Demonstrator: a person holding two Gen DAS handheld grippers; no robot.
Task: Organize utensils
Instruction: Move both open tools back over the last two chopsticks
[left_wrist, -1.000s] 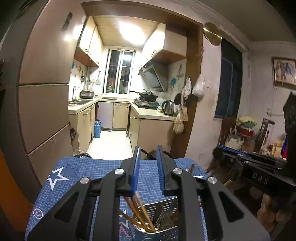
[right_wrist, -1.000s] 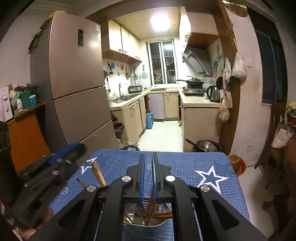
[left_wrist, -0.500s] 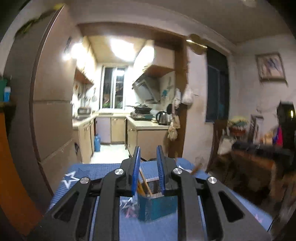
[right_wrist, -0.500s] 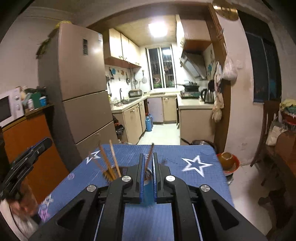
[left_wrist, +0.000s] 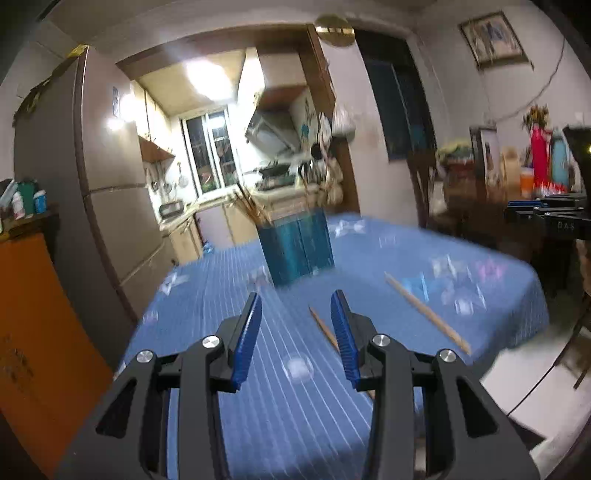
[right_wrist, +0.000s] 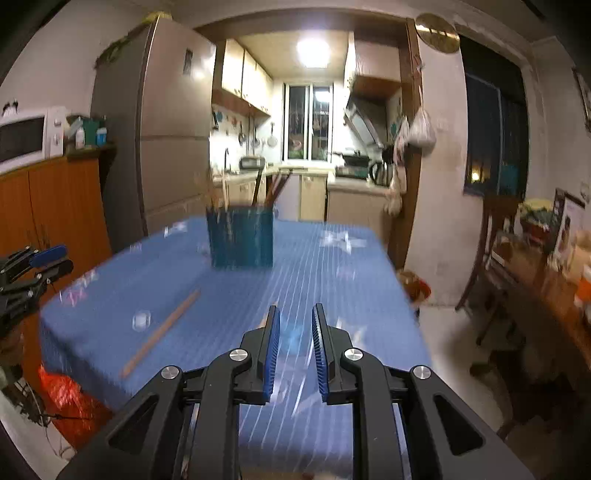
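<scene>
The bench is covered by a matt blue mat ruled with thin pale grid lines and printed stars. The chopsticks lying on it look like pale, unvarnished wood, as do those standing in the utensil holder, whose walls look like shiny metal tinted blue by the mat, though blur hides detail. The left gripper and right gripper have matt black plastic bodies, bright metal bolt heads, and ribbed blue pads lining the jaws. The fridge has a smooth, satin metallic finish.
</scene>
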